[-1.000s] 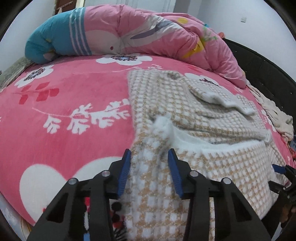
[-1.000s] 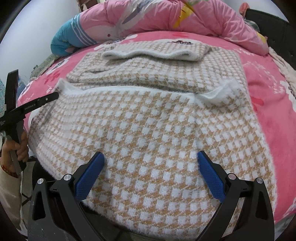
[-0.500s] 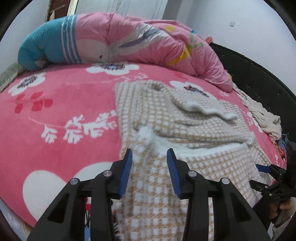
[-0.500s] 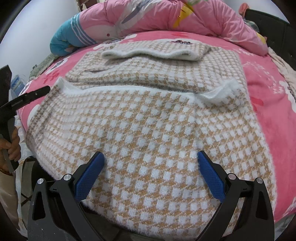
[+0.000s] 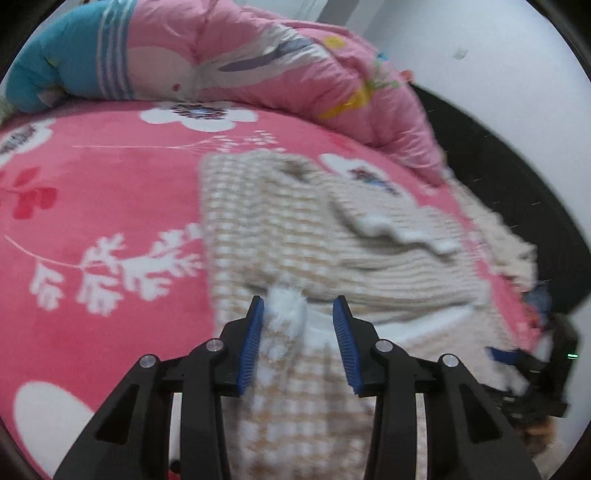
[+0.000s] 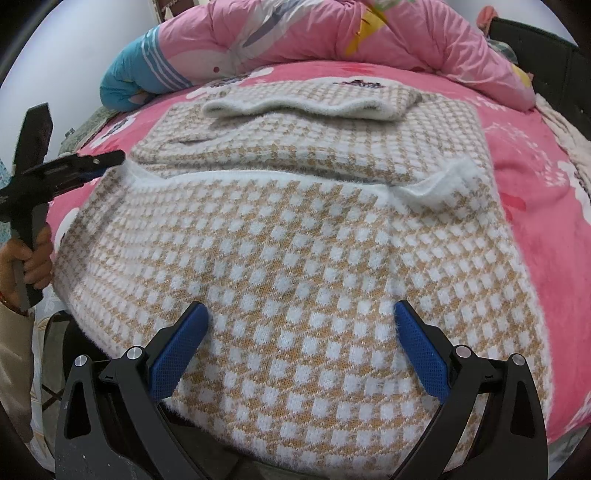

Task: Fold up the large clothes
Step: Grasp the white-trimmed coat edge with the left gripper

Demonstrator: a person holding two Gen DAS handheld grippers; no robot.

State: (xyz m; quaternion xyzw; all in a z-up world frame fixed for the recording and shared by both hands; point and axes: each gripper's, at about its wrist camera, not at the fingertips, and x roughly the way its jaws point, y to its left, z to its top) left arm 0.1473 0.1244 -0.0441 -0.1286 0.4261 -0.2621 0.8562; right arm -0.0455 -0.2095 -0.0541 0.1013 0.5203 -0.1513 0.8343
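1. Left hand-held gripper (image 5: 297,336): jaws narrow, with the fluffy white corner of the checked garment (image 6: 295,251) standing between the blue pads. The wrist view is blurred, so whether the pads actually press on the fabric cannot be told.
2. Right hand-held gripper (image 6: 301,347): jaws wide, nothing between them, poised over the near hem of the garment.
3. Location of the garment: it lies spread on the pink floral bed (image 6: 535,229), near portion checked tan and white, with a white-edged fold line running across it from side to side. Beyond that line lies a finer-checked layer, and a folded collar or cuff sits at the far end, just short of the rolled pink quilt (image 6: 332,33).
4. Governing relation: the fold edge runs crosswise, from the corner at the left hand-held gripper to a second fluffy white corner (image 6: 443,184) on the opposite side. That second corner lies ahead of and to the right of the right hand-held gripper, well apart from its pads.
5. Judgement: the right hand is the nearer to the free corner. It would need to reach forward to it before both corners can be carried together.
6. Risk, as assessed: lifting one corner alone would skew the fold.
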